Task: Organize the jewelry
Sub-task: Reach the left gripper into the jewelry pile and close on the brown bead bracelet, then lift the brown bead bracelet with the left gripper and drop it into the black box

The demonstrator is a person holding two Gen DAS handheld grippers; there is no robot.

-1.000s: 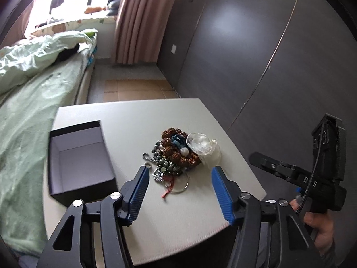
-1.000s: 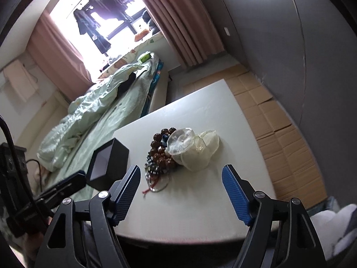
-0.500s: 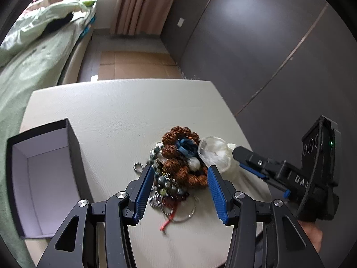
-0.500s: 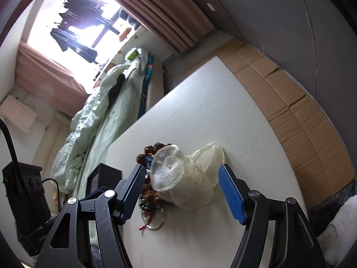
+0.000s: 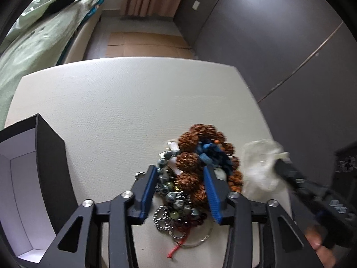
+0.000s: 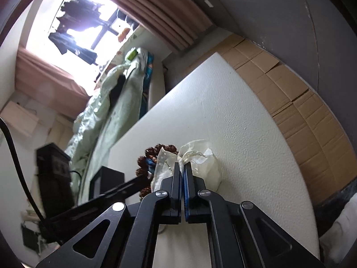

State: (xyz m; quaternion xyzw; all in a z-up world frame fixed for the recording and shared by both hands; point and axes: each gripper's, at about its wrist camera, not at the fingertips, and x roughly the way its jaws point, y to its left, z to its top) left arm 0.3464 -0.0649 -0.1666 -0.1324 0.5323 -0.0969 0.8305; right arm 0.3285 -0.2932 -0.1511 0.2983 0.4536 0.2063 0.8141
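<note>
Task barely begun: the open black cardboard box with pale lining point(image 5: 29, 178) sits empty at the left of the cream textured tabletop point(image 5: 125, 102). The tangled heap of brown seed beads, grey stones and chains point(image 5: 191, 174) lies between the closing left gripper point(image 5: 180, 192) pads. Right gripper point(image 6: 183, 169) is clenched on the sheer white organza pouch point(image 6: 200, 156) beside the heap. Lettering on the right gripper body is too blurred to read.

This is looking like a bedroom in a home. A bed point(image 5: 40, 35) is lying under a rumpled pale green quilt point(image 6: 104, 102) beside the white table point(image 5: 125, 102), pink curtains point(image 6: 156, 6) are hanging at a bright window point(image 6: 89, 22) where dark clothes are hanging, and grey wardrobe panels point(image 5: 279, 44) are lining one wall.
</note>
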